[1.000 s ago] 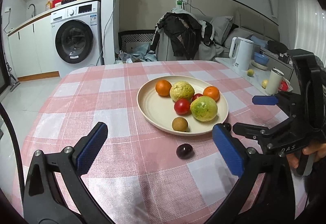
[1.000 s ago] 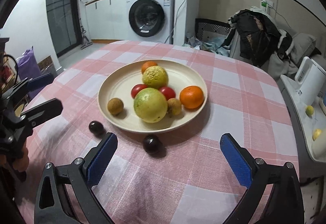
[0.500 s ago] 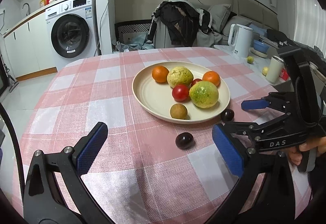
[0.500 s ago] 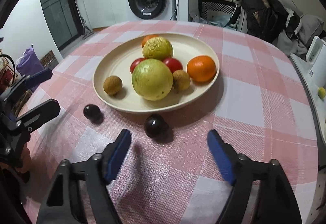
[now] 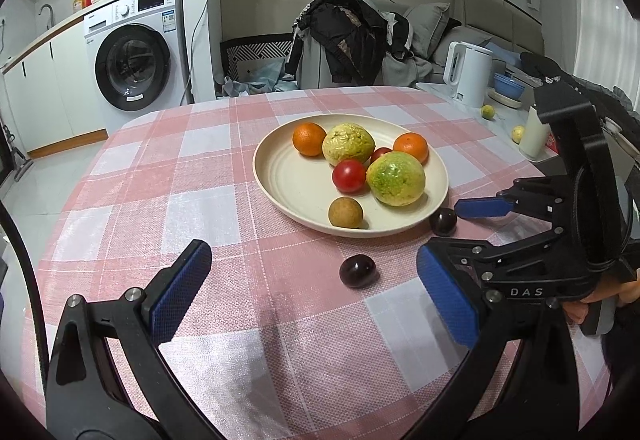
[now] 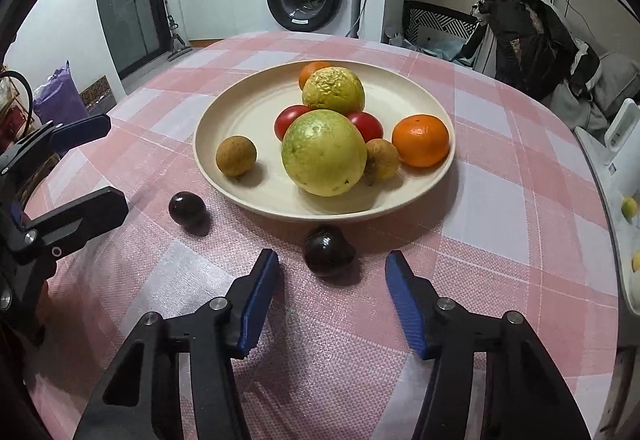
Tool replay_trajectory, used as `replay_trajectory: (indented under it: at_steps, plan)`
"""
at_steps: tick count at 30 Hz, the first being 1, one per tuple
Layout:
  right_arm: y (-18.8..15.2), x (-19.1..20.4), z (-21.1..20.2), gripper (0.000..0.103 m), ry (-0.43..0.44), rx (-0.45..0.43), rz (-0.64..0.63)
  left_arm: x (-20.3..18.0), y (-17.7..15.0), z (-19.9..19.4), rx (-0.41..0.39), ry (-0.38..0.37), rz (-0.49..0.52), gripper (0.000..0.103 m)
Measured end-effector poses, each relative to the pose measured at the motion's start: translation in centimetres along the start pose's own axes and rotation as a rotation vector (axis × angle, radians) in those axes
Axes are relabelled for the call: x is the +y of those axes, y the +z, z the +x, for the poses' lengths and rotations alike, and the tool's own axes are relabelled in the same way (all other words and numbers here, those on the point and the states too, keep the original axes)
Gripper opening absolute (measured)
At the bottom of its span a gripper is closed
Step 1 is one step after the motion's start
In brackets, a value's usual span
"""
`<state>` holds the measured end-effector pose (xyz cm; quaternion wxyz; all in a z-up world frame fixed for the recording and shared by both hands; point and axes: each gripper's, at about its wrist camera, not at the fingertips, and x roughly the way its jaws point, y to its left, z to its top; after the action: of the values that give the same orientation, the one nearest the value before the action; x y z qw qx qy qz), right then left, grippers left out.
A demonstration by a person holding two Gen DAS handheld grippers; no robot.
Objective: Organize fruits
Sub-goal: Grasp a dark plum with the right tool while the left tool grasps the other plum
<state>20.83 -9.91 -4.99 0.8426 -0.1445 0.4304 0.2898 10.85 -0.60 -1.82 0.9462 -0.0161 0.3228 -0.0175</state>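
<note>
A cream plate (image 5: 280, 176) (image 6: 224, 120) on the pink checked tablecloth holds two oranges, two green-yellow guavas, red tomatoes and small brown fruits. Two dark plums lie on the cloth beside it. One plum (image 6: 328, 250) (image 5: 443, 222) sits just ahead of my right gripper (image 6: 332, 288), which is open, its blue pads a short way apart on either side. The other plum (image 5: 357, 271) (image 6: 187, 208) lies ahead of my left gripper (image 5: 312, 292), open wide and empty. In the left wrist view the right gripper (image 5: 464, 232) reaches in from the right.
A white kettle (image 5: 468, 74), a cup and small yellow fruits stand on a side counter right of the table. Clothes hang over a chair (image 5: 344, 36) behind the table. A washing machine (image 5: 136, 56) stands at the back left.
My right gripper has come down and forward to the plum near the plate and its fingers have narrowed around it. The left gripper has shifted only slightly.
</note>
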Motion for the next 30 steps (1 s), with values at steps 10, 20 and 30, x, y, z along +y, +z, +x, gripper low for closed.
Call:
replay_trajectory:
  at_steps: [10,20,30]
  plan:
    - [-0.1,0.2,-0.3,0.045,0.011,-0.007,-0.003,0.0,0.0,0.0,0.002,-0.001,0.000,0.102]
    - [0.0,0.1,-0.6,0.027,0.032,-0.016,0.029,-0.6,-0.2,0.6,0.042,-0.013,0.026,0.102]
    - [-0.2,-0.1,-0.9,0.026,0.045,-0.022,0.032,-1.5,-0.9,2.5,0.157,-0.048,0.071,0.100]
